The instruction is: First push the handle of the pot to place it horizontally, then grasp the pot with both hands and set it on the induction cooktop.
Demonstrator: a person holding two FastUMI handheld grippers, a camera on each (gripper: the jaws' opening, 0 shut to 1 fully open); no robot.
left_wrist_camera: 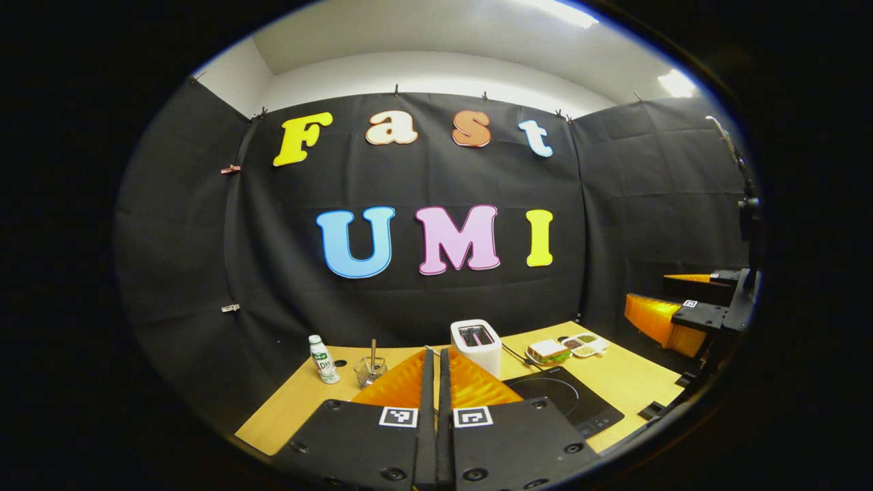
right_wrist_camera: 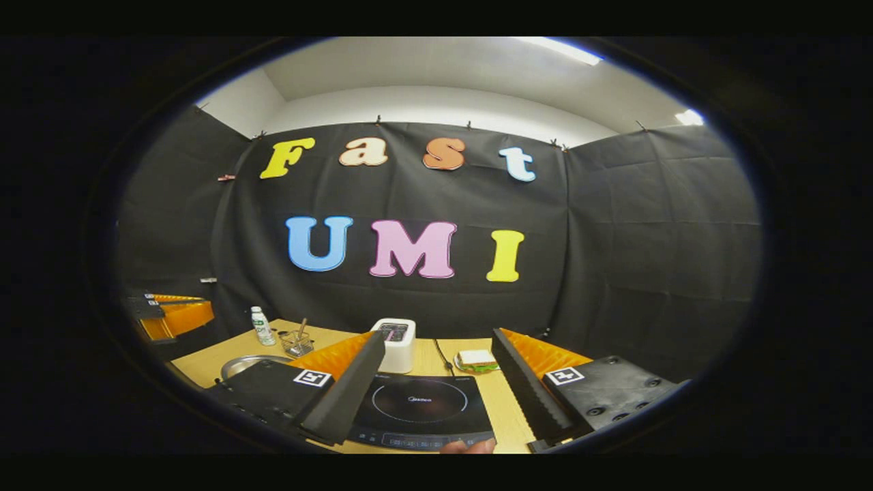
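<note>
Landmark: induction cooktop (right_wrist_camera: 419, 404), black and flat on the wooden table (right_wrist_camera: 508, 416), nothing standing on it.
Pot: a curved metal rim (right_wrist_camera: 254, 361) left of the cooktop, mostly hidden behind the right gripper's finger; handle can't be made out.
Left gripper (left_wrist_camera: 434, 389): fingers pressed together, nothing between them, raised above the table left of the cooktop.
Right gripper (right_wrist_camera: 440, 392): fingers spread wide, the cooktop showing between them, touching nothing.
Behind the cooktop: white toaster (right_wrist_camera: 397, 344); its cord (right_wrist_camera: 443, 361) trails toward the cooktop.
Right-rear of the cooktop: sandwich (left_wrist_camera: 548, 350) on a plate, beside a tray of small dishes (left_wrist_camera: 585, 343).
Far left of the cooktop: small bottle (left_wrist_camera: 322, 359) and wire basket (left_wrist_camera: 370, 370) with a utensil.
</note>
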